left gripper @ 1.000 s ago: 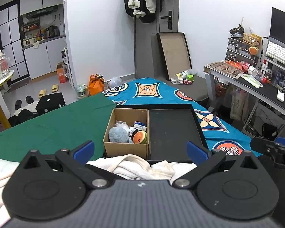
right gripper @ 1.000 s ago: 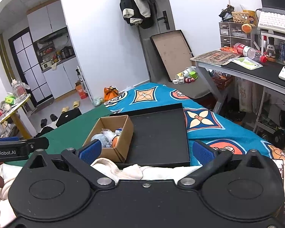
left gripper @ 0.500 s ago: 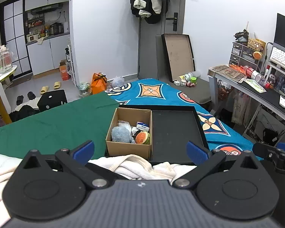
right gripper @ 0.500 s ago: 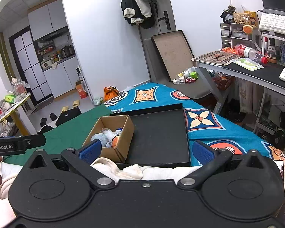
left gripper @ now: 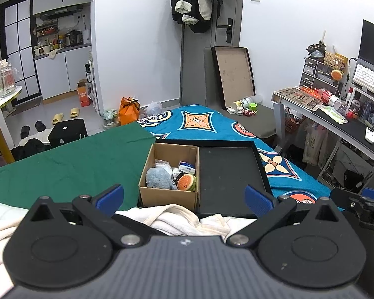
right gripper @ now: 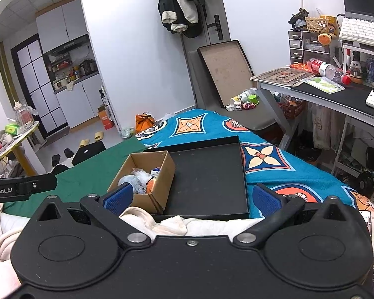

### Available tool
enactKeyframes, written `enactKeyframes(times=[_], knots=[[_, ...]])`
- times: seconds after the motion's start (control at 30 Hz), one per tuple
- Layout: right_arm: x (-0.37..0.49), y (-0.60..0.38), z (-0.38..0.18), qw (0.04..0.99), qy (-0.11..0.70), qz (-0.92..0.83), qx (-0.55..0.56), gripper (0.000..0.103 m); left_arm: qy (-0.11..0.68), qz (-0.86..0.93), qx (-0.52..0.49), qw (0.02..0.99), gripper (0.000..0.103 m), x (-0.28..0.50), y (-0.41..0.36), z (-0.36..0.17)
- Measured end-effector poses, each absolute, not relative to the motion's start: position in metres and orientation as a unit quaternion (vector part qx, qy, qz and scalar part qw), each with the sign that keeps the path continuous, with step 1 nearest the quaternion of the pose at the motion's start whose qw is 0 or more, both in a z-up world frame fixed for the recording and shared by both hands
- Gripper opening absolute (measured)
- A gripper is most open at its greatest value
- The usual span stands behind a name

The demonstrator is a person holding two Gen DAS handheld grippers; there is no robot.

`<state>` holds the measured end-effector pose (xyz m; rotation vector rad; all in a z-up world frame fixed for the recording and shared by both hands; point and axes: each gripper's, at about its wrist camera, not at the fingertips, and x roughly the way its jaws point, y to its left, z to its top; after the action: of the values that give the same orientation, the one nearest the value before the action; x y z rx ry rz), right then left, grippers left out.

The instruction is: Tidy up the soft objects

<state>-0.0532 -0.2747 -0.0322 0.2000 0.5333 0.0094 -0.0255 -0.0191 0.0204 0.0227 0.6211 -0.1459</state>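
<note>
Lengthwise, the black tray (left gripper: 230,172) points away, cardboard box (left gripper: 168,195) inside.

My box (left gripper: 169,174) is plain brown cardboard, dull and smooth. Beside it the black tray (left gripper: 227,174) looks matt. Inside the box sit a fuzzy blue toy (left gripper: 158,178) and crinkly shiny plastic (left gripper: 163,165). In front lies soft cream cloth (left gripper: 177,218).

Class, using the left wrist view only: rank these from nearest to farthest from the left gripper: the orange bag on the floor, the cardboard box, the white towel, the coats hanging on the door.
1. White towel, right below the left gripper.
2. Cardboard box, just ahead on the bed, inside the black tray.
3. Orange bag, on the floor past the bed.
4. Coats, high on the far door.
</note>
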Motion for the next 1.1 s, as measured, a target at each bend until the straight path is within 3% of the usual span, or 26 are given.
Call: enactKeyframes(times=[1.1], knots=[[-0.0548, -0.2735, -0.0286, 0.96, 0.261, 0.002, 0.098, 0.103, 0.304, -0.075, 0.014, 0.949, 0.102, -0.0273, -0.0189, 0.0244]])
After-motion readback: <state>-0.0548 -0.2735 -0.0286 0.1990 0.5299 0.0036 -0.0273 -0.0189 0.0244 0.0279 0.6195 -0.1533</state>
